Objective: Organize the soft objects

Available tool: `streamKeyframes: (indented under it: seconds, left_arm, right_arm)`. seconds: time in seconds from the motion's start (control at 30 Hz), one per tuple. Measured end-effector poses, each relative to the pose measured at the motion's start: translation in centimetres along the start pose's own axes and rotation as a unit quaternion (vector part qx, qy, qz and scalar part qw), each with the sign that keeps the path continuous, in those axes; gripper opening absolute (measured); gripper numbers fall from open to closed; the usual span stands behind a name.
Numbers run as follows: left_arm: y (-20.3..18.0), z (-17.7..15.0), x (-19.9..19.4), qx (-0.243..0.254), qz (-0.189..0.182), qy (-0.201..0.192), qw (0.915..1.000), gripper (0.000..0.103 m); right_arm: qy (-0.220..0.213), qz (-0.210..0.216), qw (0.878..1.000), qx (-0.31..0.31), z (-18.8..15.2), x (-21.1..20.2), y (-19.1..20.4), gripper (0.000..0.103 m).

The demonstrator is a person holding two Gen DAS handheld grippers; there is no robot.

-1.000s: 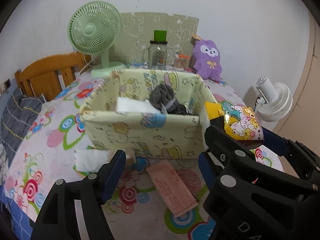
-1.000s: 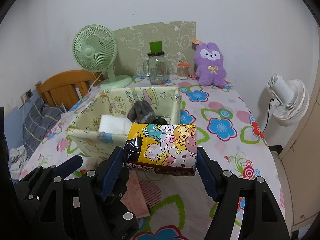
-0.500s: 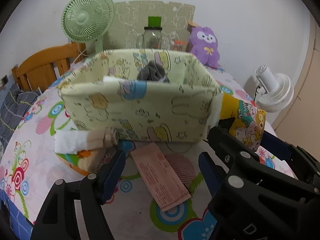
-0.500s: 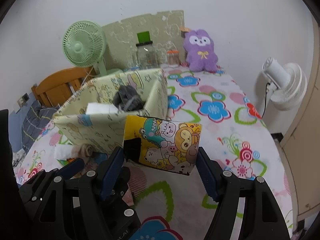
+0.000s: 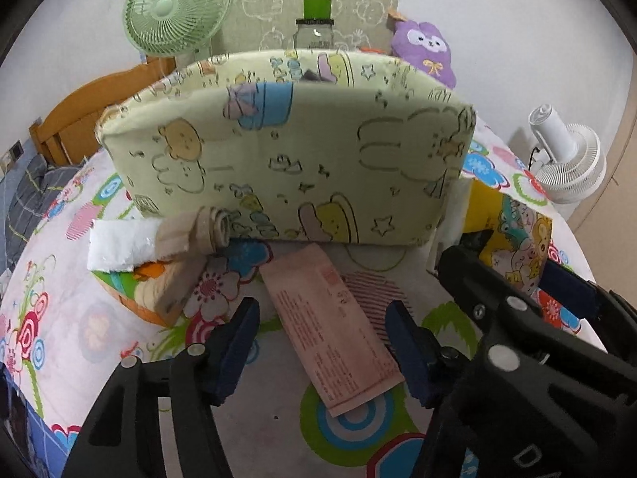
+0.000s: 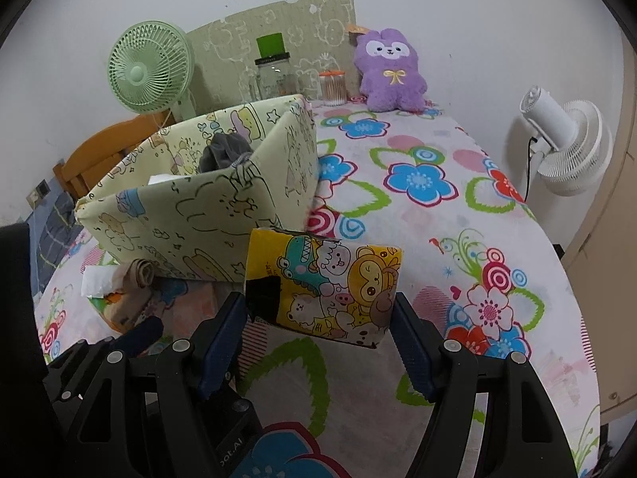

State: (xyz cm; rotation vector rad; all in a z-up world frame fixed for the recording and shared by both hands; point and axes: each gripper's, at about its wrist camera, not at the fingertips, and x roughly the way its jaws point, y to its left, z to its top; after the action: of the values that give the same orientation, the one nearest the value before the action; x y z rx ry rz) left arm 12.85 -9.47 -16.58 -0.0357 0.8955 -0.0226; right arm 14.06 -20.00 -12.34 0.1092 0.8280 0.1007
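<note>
- Far left on the flowered tablecloth [image 5: 99, 318], a white wad [image 5: 119, 245] and a beige roll [image 5: 203, 229] lie on an orange-and-green pack [image 5: 159, 290], touching the front wall of the cloth box [image 5: 286, 159]; steer clear of them.
- The left gripper [image 5: 320, 338] is closing, its blue pads either side of the pink packet [image 5: 330, 326] that lies flat on the cloth in front of the box. The pads do not look to be pressing it yet.
- To do this well, I would centre the packet between the pads and squeeze across its narrow width, low enough to catch the thin edge.
- The packet looks limp, so a light, even pinch should do.
- The right gripper [image 6: 318, 326] is clamped on the yellow cartoon tissue pack [image 6: 324, 286], held up just beside the box's near corner.
- A grey cloth [image 6: 225, 151] already sits inside the box, so the pack likely goes over the rim next.
</note>
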Motion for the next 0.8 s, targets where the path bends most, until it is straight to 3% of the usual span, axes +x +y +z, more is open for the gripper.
streamKeyframes:
  seconds: [0.2,0.33,0.43,0.8]
  left_arm:
    - [-0.3,-0.2,0.1,0.005,0.006,-0.006,1.0,0.061]
    - [-0.8,0.0,0.1,0.018,-0.004,-0.004,0.9998,0.046]
    - [-1.0,0.0,0.0,0.019,-0.007,-0.003,0.9998,0.041]
    - [-0.5,0.0,-1.7,0.021,-0.02,-0.014,0.9995,0.04]
  right_arm:
    - [0.006,0.001,1.0,0.006,-0.2,0.4,-0.3,0.075]
    - [0.008,0.0,1.0,0.008,-0.2,0.6,-0.4,0.075]
    - [0.011,-0.003,1.0,0.012,-0.2,0.6,-0.6,0.075]
    - [0.003,0.0,1.0,0.009,-0.3,-0.5,0.1,0.075]
